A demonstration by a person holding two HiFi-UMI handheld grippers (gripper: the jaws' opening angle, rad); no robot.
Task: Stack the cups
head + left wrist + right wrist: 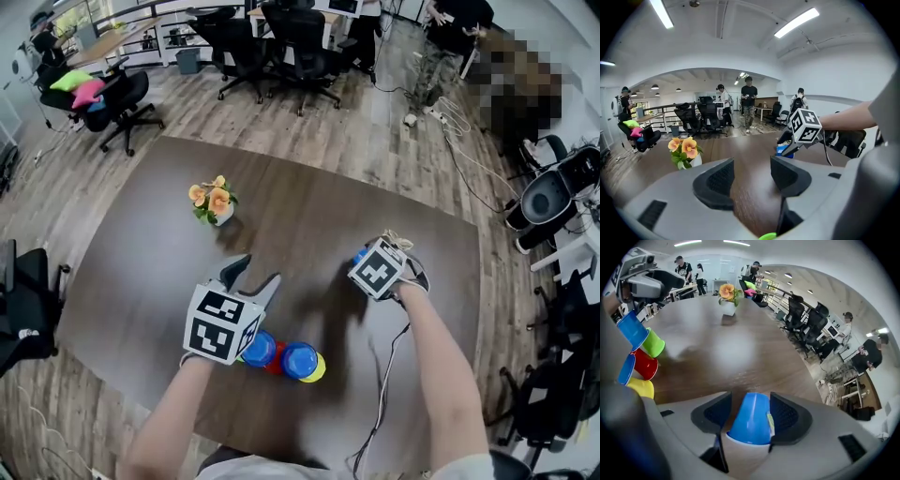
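Nearest to us, close to the near edge of the counter [309, 202], we find a tight cluster of cups: a first blue cup [260, 349], a second blue cup [300, 360], a red cup [276, 366] between them, and a yellow cup [322, 371] against the right side of the second. The right gripper view adds a green cup [654, 344] to the same cluster; in the head view it is hidden under the marker cube of the left claw [751, 168]. We cannot tell how these cups nest in one another. The left claw hangs over the left part of the cluster and points toward the far side of the counter. Its jaws stand wide apart, with only bare counter between them. Farther out and to the right, the right claw [750, 397] points steeply down at the counter. Its jaws are clamped on a third blue cup [751, 423], with a pad against each side, the wide rim toward the camera and the narrow base toward the fingertips. This cup is well apart from the cluster; we cannot tell whether it touches the counter. Farther on, left of centre, a small pot of orange flowers [215, 201] stands upright on the counter, alone. Beyond the counter lie a wooden floor [375, 141], black office chairs [281, 42] and a standing person [450, 42].
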